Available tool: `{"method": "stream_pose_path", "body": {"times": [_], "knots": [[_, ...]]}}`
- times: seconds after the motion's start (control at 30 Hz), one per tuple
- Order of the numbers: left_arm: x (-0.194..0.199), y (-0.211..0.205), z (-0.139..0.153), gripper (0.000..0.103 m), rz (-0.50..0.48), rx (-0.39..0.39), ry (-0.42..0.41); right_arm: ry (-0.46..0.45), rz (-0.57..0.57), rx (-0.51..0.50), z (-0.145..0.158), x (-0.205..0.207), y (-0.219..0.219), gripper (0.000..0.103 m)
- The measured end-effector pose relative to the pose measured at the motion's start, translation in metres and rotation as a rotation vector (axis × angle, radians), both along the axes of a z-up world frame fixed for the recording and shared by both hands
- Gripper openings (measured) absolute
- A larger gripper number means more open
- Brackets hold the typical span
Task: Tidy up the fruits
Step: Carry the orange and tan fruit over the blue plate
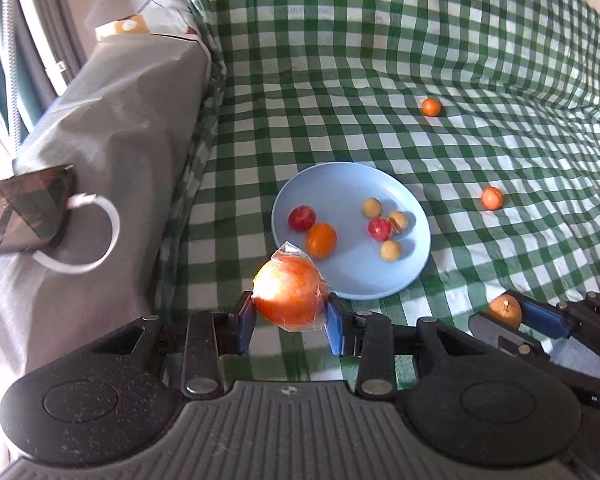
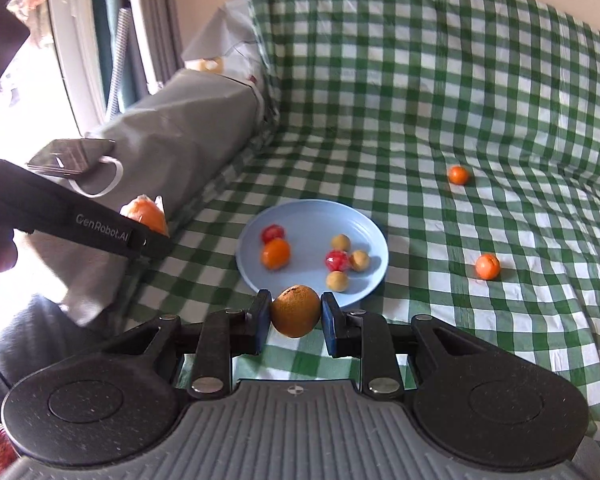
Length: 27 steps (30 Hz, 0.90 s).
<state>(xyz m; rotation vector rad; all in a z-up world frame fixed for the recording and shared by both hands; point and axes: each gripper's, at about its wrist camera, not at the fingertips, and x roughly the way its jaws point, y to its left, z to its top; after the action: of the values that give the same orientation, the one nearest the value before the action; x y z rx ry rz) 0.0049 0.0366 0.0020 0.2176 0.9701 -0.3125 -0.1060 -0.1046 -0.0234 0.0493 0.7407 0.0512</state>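
The left gripper (image 1: pixel 290 318) had its jaws pinching a large round orange-red fruit wrapped in clear plastic film (image 1: pixel 290 298), held clear of the green-and-white checked cloth (image 1: pixel 379 60) covering what looked like a sofa or bed. The right gripper (image 2: pixel 294 322) had its jaws pinching a small brown fuzzy oval fruit, likely a kiwi (image 2: pixel 295 311), also lifted off the cloth.

Just beyond both pairs of jaws lay the round pale-blue plastic plate (image 1: pixel 339 184), its near rim almost under the held fruits. On it already sat two small red fruits, one orange fruit and three small tan round fruits.

Farther ahead of the jaws and off to their right, two small orange round fruits remained loose on the cloth: the nearer one (image 1: pixel 492 198) beside the plate, the farther one (image 1: pixel 431 107) well apart from it.

Judging from this, the sorting was well over half done: six pieces were plated, two were in hand and seemingly about to be set down, and two were left to collect.
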Motion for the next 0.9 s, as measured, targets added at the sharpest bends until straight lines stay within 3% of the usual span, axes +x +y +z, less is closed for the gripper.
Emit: {"method": "stream_pose_path", "body": {"times": [0.53, 0.87, 0.9], "knots": [[0.109, -0.056, -0.058, 0.040, -0.068, 0.061, 0.033, 0.071, 0.006, -0.047, -0.064, 0.111, -0.029, 0.028], [0.140, -0.072, -0.089, 0.041, -0.081, 0.105, 0.065, 0.112, 0.032, -0.065, -0.099, 0.150, -0.031, 0.028], [0.142, -0.072, -0.089, 0.045, -0.081, 0.101, 0.065, 0.112, 0.032, -0.070, -0.101, 0.152, -0.031, 0.028]]}}
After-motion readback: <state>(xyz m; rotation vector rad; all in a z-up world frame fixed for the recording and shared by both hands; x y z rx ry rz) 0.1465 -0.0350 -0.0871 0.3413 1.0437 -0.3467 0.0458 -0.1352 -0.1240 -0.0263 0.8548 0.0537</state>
